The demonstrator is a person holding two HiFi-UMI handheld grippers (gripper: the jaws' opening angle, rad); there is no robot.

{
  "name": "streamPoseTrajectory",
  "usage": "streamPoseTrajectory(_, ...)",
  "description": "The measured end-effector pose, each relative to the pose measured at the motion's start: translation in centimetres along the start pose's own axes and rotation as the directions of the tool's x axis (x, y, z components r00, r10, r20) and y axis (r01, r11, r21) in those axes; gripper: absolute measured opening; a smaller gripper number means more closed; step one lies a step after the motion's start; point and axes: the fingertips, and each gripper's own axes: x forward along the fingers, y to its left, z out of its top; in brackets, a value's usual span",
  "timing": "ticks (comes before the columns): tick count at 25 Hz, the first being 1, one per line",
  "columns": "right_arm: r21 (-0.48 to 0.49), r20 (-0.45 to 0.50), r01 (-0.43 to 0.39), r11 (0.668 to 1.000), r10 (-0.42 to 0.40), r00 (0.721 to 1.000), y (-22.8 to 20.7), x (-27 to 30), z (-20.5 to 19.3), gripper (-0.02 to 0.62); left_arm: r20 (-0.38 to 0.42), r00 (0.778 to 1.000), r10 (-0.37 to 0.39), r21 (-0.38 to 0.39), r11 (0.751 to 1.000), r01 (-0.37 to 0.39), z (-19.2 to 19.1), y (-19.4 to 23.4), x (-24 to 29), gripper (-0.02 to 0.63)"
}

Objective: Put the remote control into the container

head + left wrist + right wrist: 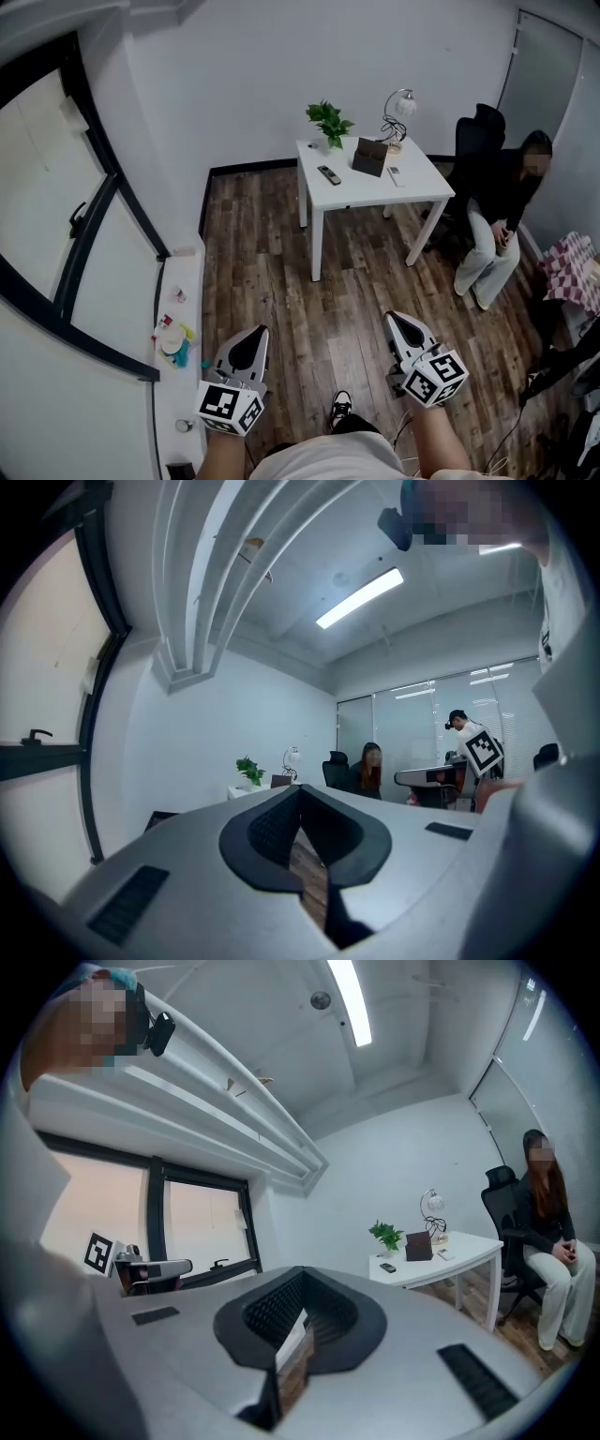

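Closest to us, our left gripper (251,339) and right gripper (405,328) are both closed and empty. Well ahead, the black remote control (329,174) lies on the white table (352,195) near the dark container (370,157). We judge it light, rigid and smooth, best pinched across its narrow sides.

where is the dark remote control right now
In the head view the remote control lies on the left part of the white table across the room, in front of the potted plant and left of the brown container.

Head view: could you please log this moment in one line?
black remote control, container: white table | left claw: shut | right claw: shut
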Motion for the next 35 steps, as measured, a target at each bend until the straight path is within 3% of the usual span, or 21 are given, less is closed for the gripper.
streamPoseTrajectory(11,-0.012,-0.020,-0.012,1.000,0.011,1.000,-13.6,6.2,3.1,0.011,-0.025,0.999,0.023,0.007,1.000,-0.022,0.5,-1.4,15.5,0.008)
streamPoseTrajectory(17,0.036,-0.033,0.008,0.999,-0.007,0.999,-20.3,8.2,3.3,0.011,-0.067,0.997,0.034,0.017,0.999,-0.033,-0.1,-2.3,21.4,0.008)
streamPoseTrajectory(29,0.031,-0.031,0.072,0.997,-0.071,0.997,-27.0,12.6,3.9,0.011,-0.063,0.997,-0.037,0.012,0.999,0.037,-0.6,-0.4,31.2,0.008)
streamPoseTrajectory(35,0.008,-0.026,0.122,0.993,-0.121,0.992,-29.0,17.7,5.9,0.011,-0.053,0.994,-0.097,0.011,0.995,0.098,0.4,3.4,36.9,0.008)
